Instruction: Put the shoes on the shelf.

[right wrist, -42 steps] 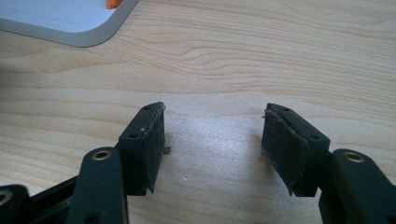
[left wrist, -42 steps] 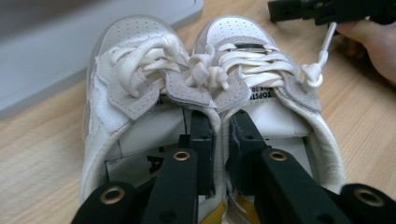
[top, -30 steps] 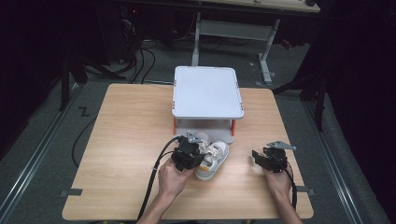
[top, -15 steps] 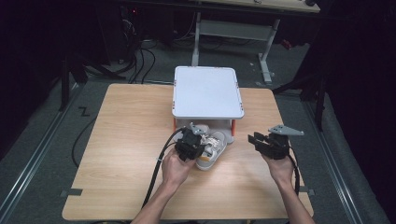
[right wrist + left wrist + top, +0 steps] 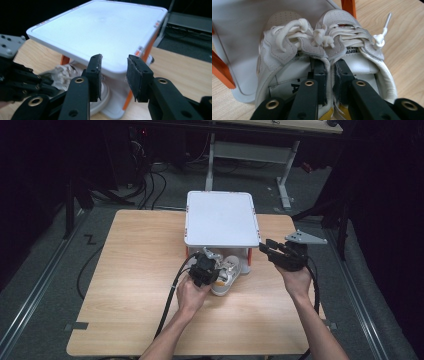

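The left tongs (image 5: 329, 75) are pinching the two inner collars of a pair of white sneakers (image 5: 324, 50) together, one jaw inside each shoe. In the high view the pair (image 5: 227, 272) sits just below centre of the frame, its toes tucked under the front edge of the white shelf stand (image 5: 220, 217), and since a second ago it has slid a little further up the frame toward that stand. The bigger change is on the right: the right tongs (image 5: 267, 247) have lifted off the surface (image 5: 135, 270) and now hover at the stand's lower right corner. Their jaws have just been closing to a half-spread gap with nothing between them (image 5: 113, 75). The work seems to be pushing the sneakers onto the stand's lower tray, with the right hand probably moving to steady the stand.
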### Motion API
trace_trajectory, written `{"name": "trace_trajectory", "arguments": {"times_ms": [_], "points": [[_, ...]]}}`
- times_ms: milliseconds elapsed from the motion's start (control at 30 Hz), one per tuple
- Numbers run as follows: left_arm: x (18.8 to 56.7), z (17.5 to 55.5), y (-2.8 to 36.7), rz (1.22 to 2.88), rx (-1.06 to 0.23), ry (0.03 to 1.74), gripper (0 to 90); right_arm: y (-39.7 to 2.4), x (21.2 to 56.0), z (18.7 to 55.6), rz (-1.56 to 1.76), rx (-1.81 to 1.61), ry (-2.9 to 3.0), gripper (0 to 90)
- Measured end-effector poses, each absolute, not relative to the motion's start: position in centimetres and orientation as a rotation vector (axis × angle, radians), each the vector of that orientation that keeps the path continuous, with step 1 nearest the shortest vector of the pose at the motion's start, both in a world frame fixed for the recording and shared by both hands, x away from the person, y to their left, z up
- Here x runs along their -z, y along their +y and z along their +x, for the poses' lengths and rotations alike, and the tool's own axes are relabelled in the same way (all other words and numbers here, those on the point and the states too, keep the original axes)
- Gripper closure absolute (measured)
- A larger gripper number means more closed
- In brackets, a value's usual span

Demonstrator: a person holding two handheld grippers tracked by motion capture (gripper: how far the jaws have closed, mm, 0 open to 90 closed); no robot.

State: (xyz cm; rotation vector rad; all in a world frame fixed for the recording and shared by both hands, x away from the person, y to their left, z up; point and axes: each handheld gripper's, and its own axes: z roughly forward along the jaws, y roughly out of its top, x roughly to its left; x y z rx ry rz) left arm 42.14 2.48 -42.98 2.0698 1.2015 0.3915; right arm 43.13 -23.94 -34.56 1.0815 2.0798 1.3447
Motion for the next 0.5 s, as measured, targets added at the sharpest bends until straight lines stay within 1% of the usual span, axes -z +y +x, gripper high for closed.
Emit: {"name": "trace_trajectory", "arguments": {"times_ms": [167,500], "points": [[43.0,42.7,2.2,2.037,-0.422,1.207,81.4,-21.9,33.9,44.6,1.046,-1.327,2.108,68.0],[43.4,43.9,1.5,2.007,-0.450,1.255,81.3,-19.0,34.0,47.7,1.059,-1.275,2.151,67.3]]}}
